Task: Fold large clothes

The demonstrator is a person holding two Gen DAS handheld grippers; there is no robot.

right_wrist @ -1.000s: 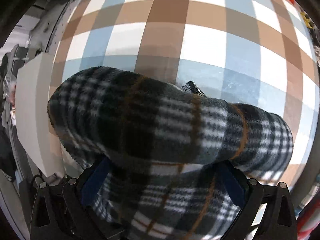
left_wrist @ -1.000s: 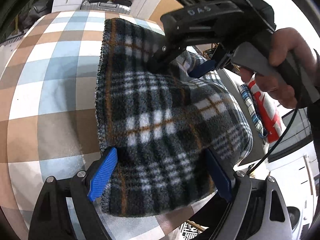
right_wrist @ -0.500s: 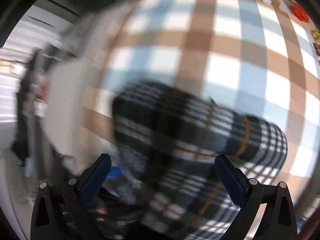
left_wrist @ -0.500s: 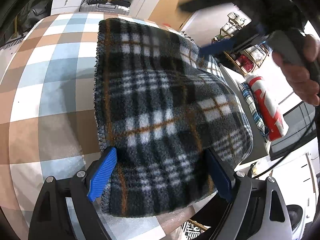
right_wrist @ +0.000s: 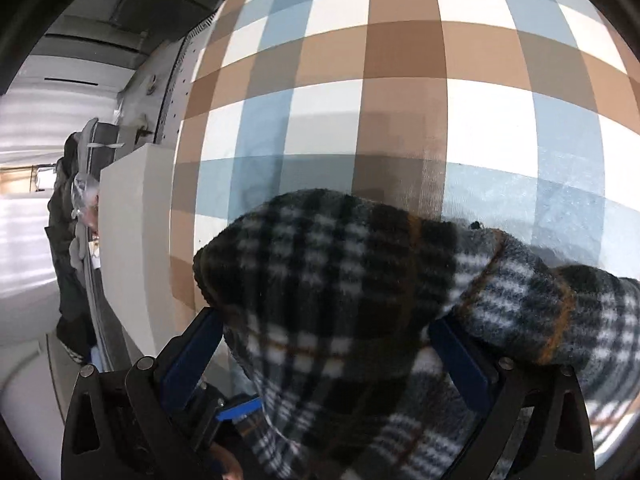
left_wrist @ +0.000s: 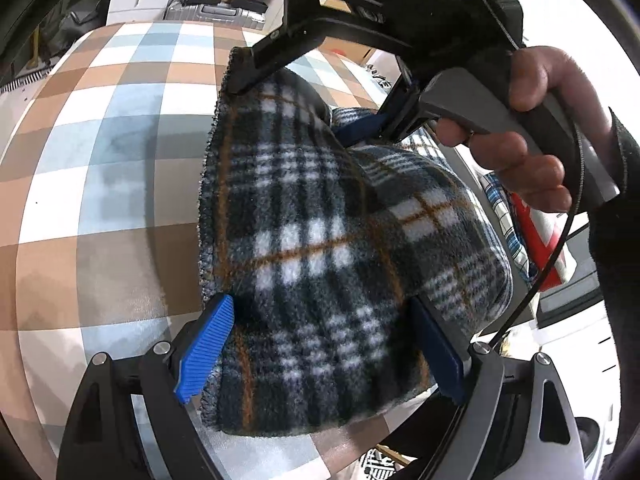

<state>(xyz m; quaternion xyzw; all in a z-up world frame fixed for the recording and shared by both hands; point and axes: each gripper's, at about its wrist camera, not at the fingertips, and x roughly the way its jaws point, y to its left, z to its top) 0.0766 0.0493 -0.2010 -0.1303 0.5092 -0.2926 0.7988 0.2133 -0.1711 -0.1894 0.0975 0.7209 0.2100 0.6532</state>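
Note:
A dark plaid fleece garment lies bunched and folded on a checked tablecloth near the table's right edge. My left gripper stands open, its blue pads on either side of the near end of the fleece. The right gripper, held in a hand, is at the far end of the fleece, with one finger on the far left corner and the other at the fold. In the right wrist view the fleece mounds between the wide-apart blue fingers of the right gripper.
The checked tablecloth stretches beyond the fleece. A white block stands at the table's edge. A red and white bottle and a blue checked cloth lie off the right side. Drawers and a suitcase stand behind.
The right gripper lifted off the fleece half a second ago and has come back down onto its far end. The far part is now bunched up. The left gripper has stayed put.

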